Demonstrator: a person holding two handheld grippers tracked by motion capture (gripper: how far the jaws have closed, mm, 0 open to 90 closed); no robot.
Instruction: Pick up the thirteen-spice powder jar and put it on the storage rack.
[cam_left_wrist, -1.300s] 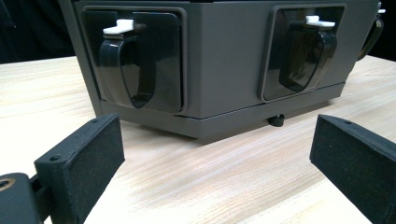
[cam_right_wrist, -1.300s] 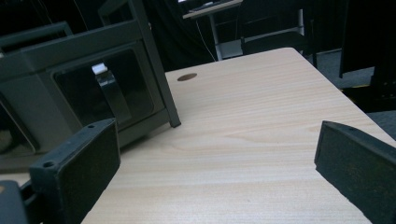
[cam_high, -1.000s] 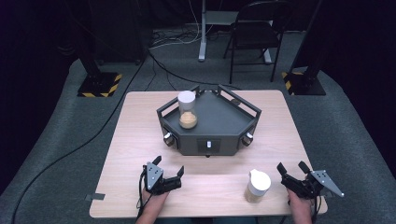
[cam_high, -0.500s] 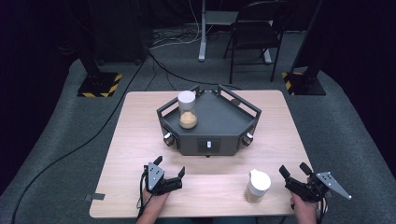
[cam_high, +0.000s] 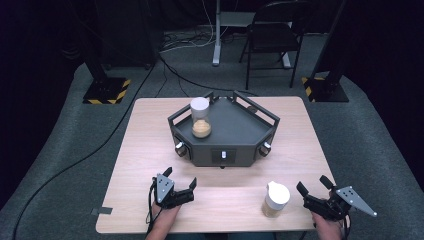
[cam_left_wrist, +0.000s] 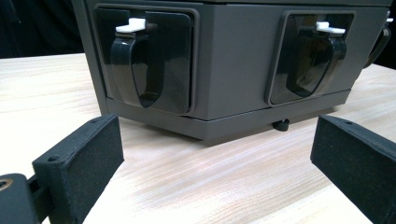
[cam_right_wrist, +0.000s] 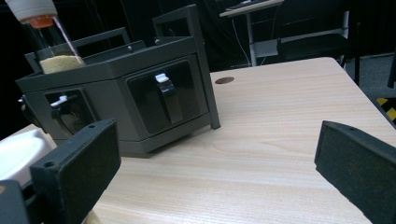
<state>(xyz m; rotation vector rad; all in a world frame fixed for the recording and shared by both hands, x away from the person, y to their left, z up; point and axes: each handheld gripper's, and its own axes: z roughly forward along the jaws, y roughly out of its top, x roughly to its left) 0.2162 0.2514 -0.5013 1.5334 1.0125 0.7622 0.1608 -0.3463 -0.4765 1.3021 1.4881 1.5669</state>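
Observation:
A dark grey angular box (cam_high: 235, 131) stands mid-table with latches on its side panels (cam_left_wrist: 149, 65) (cam_right_wrist: 166, 95). On its top stands a clear jar with a white lid (cam_high: 200, 118), tan grains in the bottom. A second white-lidded jar (cam_high: 275, 199) stands near the table's front edge. My left gripper (cam_high: 180, 181) rests open at the front left, facing the box. To the right of the second jar my right gripper (cam_high: 315, 186) is held open at the front right corner, nothing between its jaws; the jar's lid (cam_right_wrist: 18, 151) lies just left of its left jaw.
The wooden table (cam_high: 150, 135) has a small round hole (cam_right_wrist: 225, 80) in its top at the far right. A black chair (cam_high: 272, 35) and stand bases with yellow-black stripes (cam_high: 106, 91) are on the floor behind.
My right gripper has drawn slightly right and toward the front edge, away from the near jar. The left gripper and both jars stay put.

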